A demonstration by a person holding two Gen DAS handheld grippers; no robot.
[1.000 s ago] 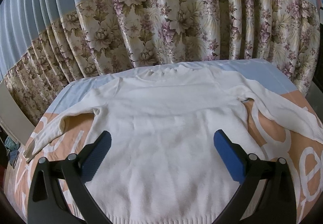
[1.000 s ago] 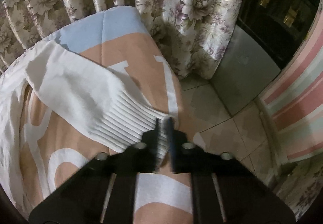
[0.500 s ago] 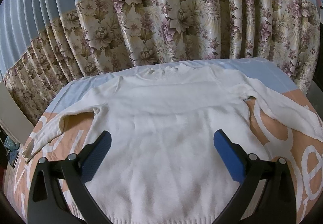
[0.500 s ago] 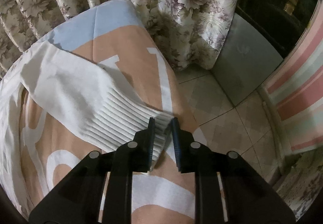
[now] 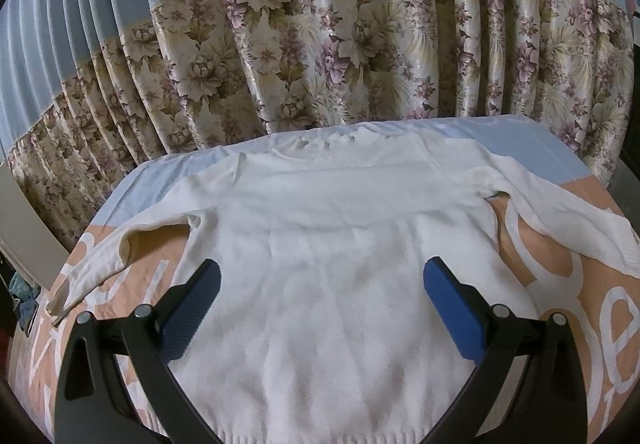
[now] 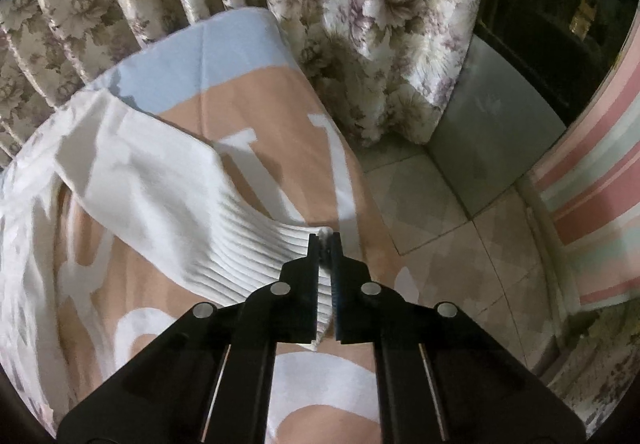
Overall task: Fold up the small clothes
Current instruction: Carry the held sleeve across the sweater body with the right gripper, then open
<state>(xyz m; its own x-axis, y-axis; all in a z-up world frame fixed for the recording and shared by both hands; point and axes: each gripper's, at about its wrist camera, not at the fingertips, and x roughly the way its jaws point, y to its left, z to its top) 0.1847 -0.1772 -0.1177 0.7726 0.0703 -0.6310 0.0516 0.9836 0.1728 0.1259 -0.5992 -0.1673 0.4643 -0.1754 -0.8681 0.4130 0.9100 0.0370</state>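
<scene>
A white knit sweater (image 5: 332, 244) lies flat on the table, neck at the far side, both sleeves spread out. My left gripper (image 5: 320, 284) is open and hovers above the sweater's lower body, touching nothing. In the right wrist view my right gripper (image 6: 325, 240) is shut on the ribbed cuff (image 6: 256, 256) of the right sleeve, near the table's right edge. The cuff is lifted a little off the cloth.
The table is covered by a peach and light-blue cloth (image 5: 576, 272) with white letters. Floral curtains (image 5: 320, 56) hang close behind it. To the right the table drops to a tiled floor (image 6: 448, 228), with a striped cloth (image 6: 592, 196) beyond.
My right gripper has closed on the sleeve cuff after being slightly apart half a second ago, and the cuff has risen a little. The left gripper has stayed open and nearly still.
</scene>
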